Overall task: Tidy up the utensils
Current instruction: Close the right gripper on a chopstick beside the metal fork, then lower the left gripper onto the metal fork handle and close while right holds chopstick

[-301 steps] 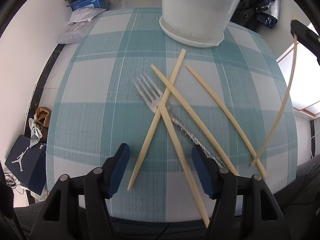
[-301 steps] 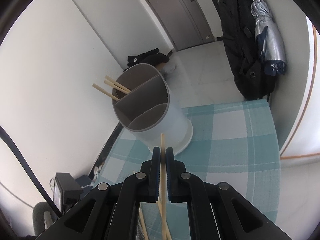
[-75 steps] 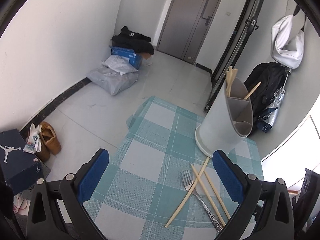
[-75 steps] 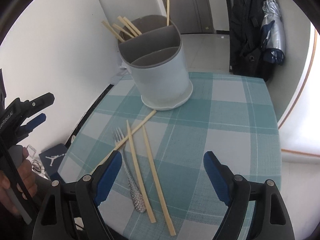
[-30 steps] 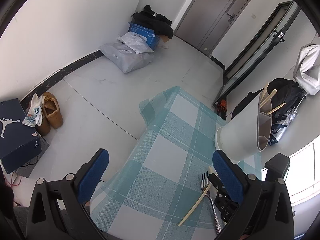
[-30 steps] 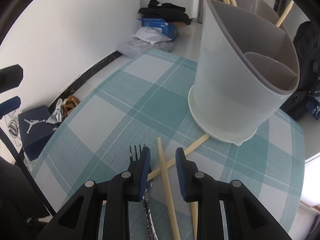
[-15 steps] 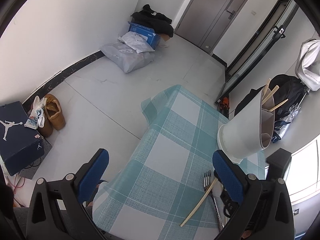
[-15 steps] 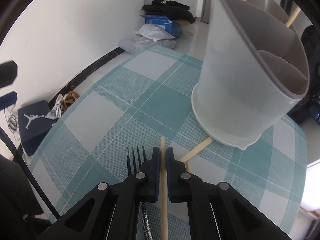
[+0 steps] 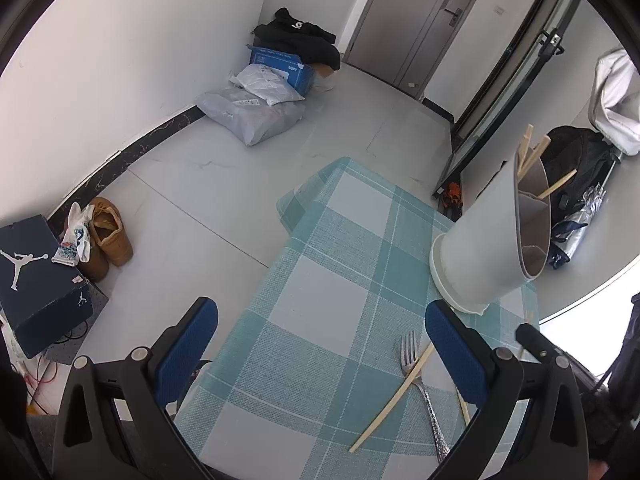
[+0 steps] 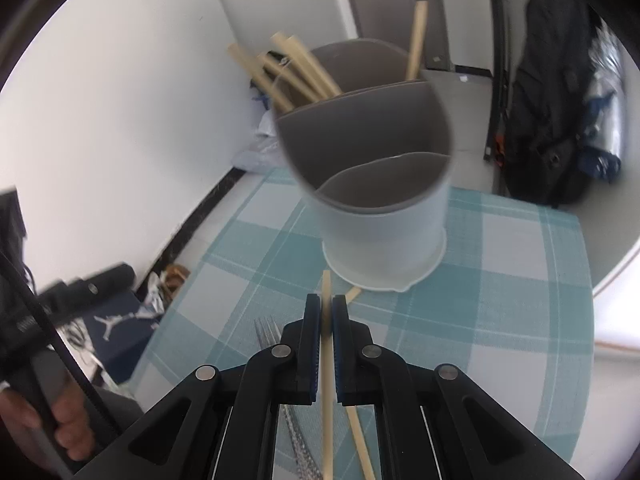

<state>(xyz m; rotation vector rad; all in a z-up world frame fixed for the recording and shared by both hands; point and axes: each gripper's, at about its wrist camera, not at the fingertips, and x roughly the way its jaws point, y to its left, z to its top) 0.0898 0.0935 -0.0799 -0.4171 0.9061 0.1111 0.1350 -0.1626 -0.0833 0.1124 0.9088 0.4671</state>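
Note:
My right gripper (image 10: 326,304) is shut on a pale chopstick (image 10: 327,364) and holds it lifted above the checked tablecloth (image 10: 500,280), in front of the white divided utensil holder (image 10: 380,224). Several chopsticks (image 10: 288,68) stand in the holder's far compartment. A metal fork (image 10: 266,330) and another chopstick (image 10: 360,444) lie on the cloth below. My left gripper (image 9: 320,332) is open and empty, held high over the table's left part. In its view the fork (image 9: 416,376), a chopstick (image 9: 394,394) across it and the holder (image 9: 488,248) lie to the right.
The table's left edge (image 9: 256,288) drops to a grey floor with a dark shoe box (image 9: 36,280), brown shoes (image 9: 106,232) and grey bags (image 9: 256,116). A black bag (image 10: 552,92) hangs behind the table. The right gripper's body (image 9: 536,344) shows at the left view's right edge.
My right gripper has closed on a chopstick and lifted it off the cloth, rising toward the holder's rim. My left gripper has stayed open and high.

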